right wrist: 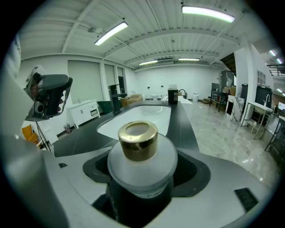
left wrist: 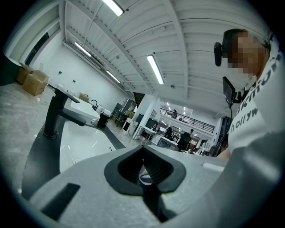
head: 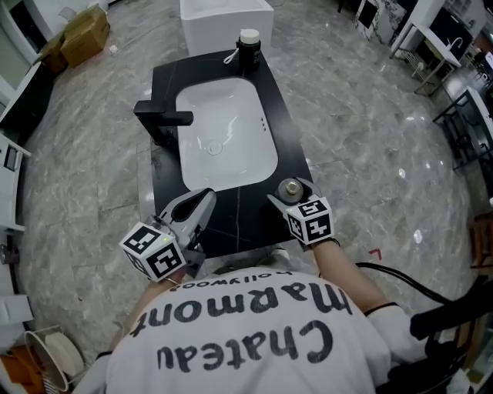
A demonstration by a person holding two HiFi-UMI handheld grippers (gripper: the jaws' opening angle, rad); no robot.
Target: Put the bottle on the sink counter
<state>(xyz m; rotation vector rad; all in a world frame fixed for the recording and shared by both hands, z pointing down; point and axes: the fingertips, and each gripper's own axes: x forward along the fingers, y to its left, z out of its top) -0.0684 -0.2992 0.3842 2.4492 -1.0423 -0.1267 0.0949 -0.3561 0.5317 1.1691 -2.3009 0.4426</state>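
A frosted white bottle (right wrist: pixel 139 158) with a gold cap (head: pixel 290 188) sits between the jaws of my right gripper (head: pixel 291 195), which is shut on it. It is over the near right corner of the black sink counter (head: pixel 291 146); whether it rests on the top is hidden. My left gripper (head: pixel 199 205) hovers over the counter's near left edge, its jaws closed together on nothing. In the left gripper view that gripper (left wrist: pixel 144 173) points along the counter toward the black faucet (left wrist: pixel 55 113). The right gripper view looks down the counter (right wrist: pixel 185 127) past the white basin (right wrist: pixel 142 115).
The white basin (head: pixel 223 131) fills the counter's middle, with the black faucet (head: pixel 160 119) on its left side. A dark bottle with a white cap (head: pixel 248 46) stands at the far end. A white block (head: pixel 223 17) is behind it, cardboard boxes (head: pixel 81 35) far left.
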